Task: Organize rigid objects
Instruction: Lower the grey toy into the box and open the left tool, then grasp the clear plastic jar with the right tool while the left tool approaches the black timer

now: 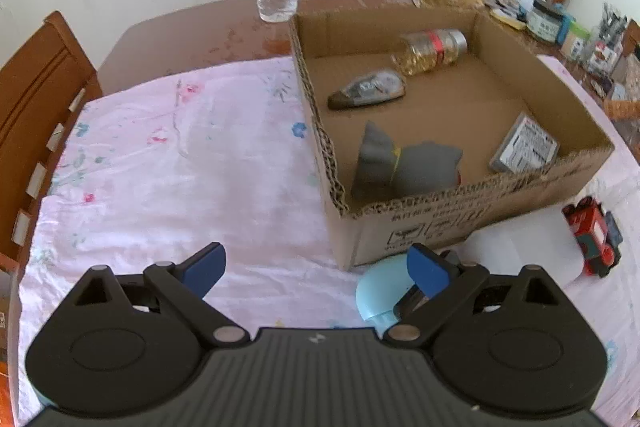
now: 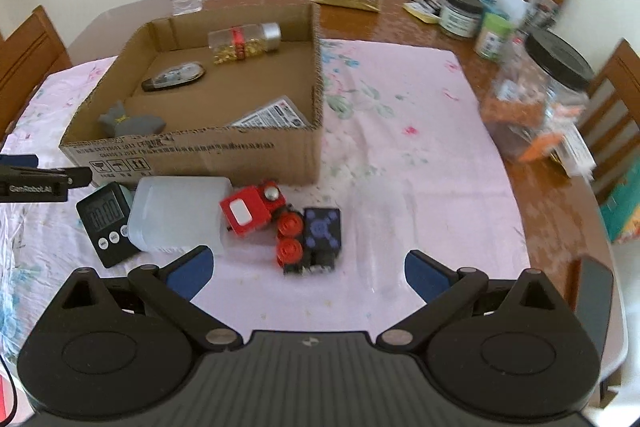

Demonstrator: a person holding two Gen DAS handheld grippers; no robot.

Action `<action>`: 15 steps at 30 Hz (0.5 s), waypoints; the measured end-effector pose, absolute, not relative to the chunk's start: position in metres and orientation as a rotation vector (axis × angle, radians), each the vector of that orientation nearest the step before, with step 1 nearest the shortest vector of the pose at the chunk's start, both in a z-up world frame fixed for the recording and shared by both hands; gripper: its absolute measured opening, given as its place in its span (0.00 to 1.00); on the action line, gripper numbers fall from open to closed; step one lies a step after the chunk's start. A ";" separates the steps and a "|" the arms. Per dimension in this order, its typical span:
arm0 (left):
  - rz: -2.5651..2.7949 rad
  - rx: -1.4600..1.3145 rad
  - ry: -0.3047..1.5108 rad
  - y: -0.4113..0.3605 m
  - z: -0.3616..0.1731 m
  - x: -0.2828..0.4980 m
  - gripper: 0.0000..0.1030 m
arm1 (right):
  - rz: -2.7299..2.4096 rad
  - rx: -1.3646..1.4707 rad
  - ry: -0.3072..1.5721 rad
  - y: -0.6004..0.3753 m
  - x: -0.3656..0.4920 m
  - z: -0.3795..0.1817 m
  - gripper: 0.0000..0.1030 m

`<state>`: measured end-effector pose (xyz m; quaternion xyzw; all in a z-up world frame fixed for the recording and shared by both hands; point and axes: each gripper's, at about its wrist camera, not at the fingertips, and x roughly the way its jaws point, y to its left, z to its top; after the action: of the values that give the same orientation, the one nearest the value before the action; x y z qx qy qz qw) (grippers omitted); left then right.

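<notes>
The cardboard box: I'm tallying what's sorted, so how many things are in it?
4: a jar at the back, a clear-cased gadget, a grey toy front-left, a printed pack front-right. Smaller things may hide behind the front wall.

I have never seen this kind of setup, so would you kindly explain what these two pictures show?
A person holds a two-finger gripper in each hand; each has a camera looking along its blue-tipped fingers. One picture is from the left gripper, the other from the right gripper. Both are open and hold nothing. On the pink floral cloth stands a cardboard box already containing a jar, a grey toy and other small items. In front of it lie a black timer, a translucent container and a red toy train, not yet put away.
</notes>
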<state>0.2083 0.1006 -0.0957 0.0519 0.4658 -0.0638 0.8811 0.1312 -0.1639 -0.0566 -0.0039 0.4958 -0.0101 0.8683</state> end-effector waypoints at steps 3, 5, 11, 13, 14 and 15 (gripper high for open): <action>-0.153 0.116 0.976 0.098 -0.098 0.205 0.94 | -0.036 -0.008 1.035 -0.168 0.127 -0.055 1.00; -0.179 0.110 0.993 0.098 -0.098 0.202 0.94 | -0.031 -0.006 1.034 -0.171 0.128 -0.056 1.00; -0.219 0.121 1.062 0.088 -0.104 0.179 0.94 | 0.011 -0.025 1.042 -0.187 0.142 -0.066 1.00; -0.210 0.118 1.064 0.085 -0.102 0.170 0.94 | 0.030 -0.034 1.044 -0.196 0.146 -0.069 1.00; -0.203 0.110 1.066 0.084 -0.101 0.165 0.94 | 0.040 -0.036 1.043 -0.201 0.148 -0.071 1.00; -0.202 0.101 1.067 0.082 -0.099 0.161 0.94 | 0.055 -0.037 1.042 -0.206 0.151 -0.072 1.00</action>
<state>0.1615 0.0824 -0.0990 0.0479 0.5077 -0.0959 0.8549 0.1512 -0.2064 -0.0723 -0.0178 0.4976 0.0261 0.8668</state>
